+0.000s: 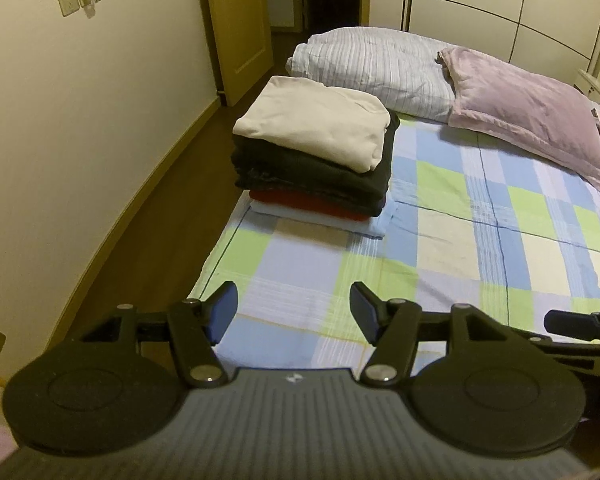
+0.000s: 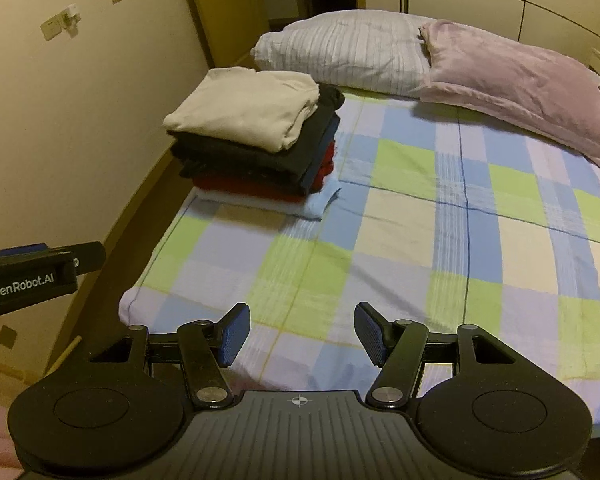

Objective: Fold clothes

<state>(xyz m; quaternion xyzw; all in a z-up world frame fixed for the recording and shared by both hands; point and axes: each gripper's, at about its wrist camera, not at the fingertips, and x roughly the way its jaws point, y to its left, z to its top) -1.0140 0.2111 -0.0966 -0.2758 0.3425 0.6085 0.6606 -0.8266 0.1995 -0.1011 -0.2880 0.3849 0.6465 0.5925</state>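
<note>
A stack of folded clothes [image 1: 320,152] [image 2: 256,144] sits near the left edge of the bed: a cream garment [image 1: 316,120] [image 2: 244,112] on top, dark ones under it, then a red one [image 1: 320,204] and a pale blue one at the bottom. My left gripper [image 1: 294,310] hangs above the checked sheet, well short of the stack, open with nothing between its blue pads. My right gripper [image 2: 302,332] is also open and empty over the sheet. The left gripper's body [image 2: 32,276] shows at the left edge of the right wrist view.
The checked bedsheet [image 1: 480,220] [image 2: 440,220] covers the bed. A striped white pillow [image 1: 380,64] [image 2: 340,48] and a pink pillow [image 1: 528,120] [image 2: 512,76] lie at the head. A wall and strip of wooden floor [image 1: 152,240] run along the left, with an open door [image 1: 236,32] behind.
</note>
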